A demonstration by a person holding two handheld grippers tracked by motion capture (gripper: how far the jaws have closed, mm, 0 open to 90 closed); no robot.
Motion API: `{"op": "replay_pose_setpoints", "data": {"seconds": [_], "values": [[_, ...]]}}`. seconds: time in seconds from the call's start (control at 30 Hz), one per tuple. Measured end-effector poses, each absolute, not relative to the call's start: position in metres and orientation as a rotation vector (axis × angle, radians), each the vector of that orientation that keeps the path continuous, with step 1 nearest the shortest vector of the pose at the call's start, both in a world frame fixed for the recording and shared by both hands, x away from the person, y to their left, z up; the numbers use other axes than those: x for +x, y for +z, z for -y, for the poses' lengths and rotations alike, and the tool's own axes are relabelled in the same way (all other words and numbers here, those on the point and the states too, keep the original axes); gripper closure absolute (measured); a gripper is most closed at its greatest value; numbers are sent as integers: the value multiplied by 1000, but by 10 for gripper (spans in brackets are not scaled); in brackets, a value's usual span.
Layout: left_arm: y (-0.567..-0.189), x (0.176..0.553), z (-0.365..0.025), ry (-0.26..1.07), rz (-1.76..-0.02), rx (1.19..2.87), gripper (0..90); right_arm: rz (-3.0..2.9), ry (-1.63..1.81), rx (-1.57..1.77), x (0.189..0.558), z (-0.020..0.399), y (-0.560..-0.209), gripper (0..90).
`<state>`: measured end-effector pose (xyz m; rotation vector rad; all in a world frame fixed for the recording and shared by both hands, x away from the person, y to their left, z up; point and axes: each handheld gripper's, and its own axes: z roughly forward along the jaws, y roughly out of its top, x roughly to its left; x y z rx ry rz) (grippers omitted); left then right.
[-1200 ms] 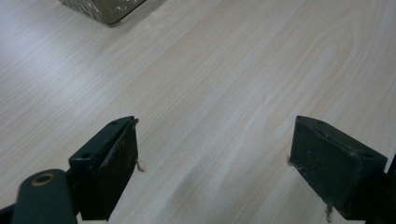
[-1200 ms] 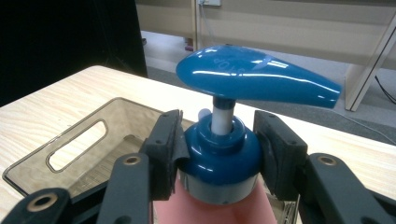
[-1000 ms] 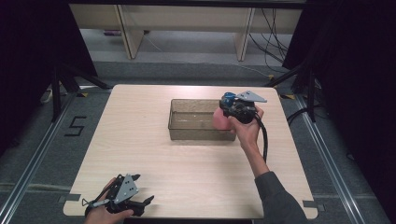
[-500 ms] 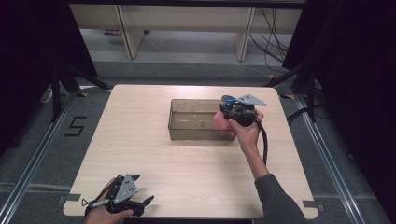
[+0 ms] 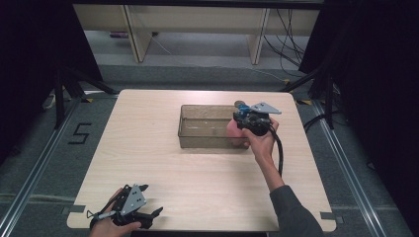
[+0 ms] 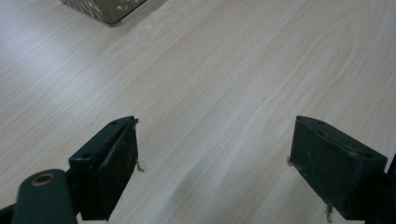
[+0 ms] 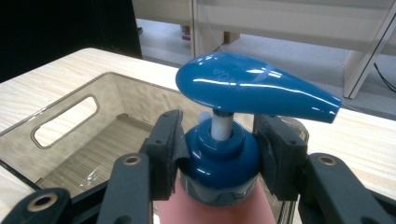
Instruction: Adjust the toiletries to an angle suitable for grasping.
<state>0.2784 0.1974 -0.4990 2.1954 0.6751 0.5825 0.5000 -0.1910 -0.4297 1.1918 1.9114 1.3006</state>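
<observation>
A pink pump bottle (image 7: pixel 219 158) is held by its blue collar in the right hand-held gripper (image 7: pixel 219 154), right of centre in the high view, at the clear bin's (image 5: pixel 197 136) right end. The left hand-held gripper (image 6: pixel 215 172) is kept wide open and empty, low over the counter (image 6: pixel 224 84). The smooth collar could slip and the bottle could be dropped.

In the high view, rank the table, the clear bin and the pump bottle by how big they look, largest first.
1. The table, by far the largest.
2. The clear bin, covering a small part of the tabletop.
3. The pump bottle, smallest; the right gripper hides part of it, so its full size is unsure.
</observation>
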Motion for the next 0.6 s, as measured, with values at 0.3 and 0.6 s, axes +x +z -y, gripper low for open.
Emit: {"op": "replay_pose_setpoints", "data": {"seconds": [0.3,0.6], "values": [[-498,277,-197,593,-670,2192,148,-1921,1285,1184,501,192,-435,537],[-497,277,-197,602,-668,2182,148,-1902,1326,1179,500,191,-434,423]]}}
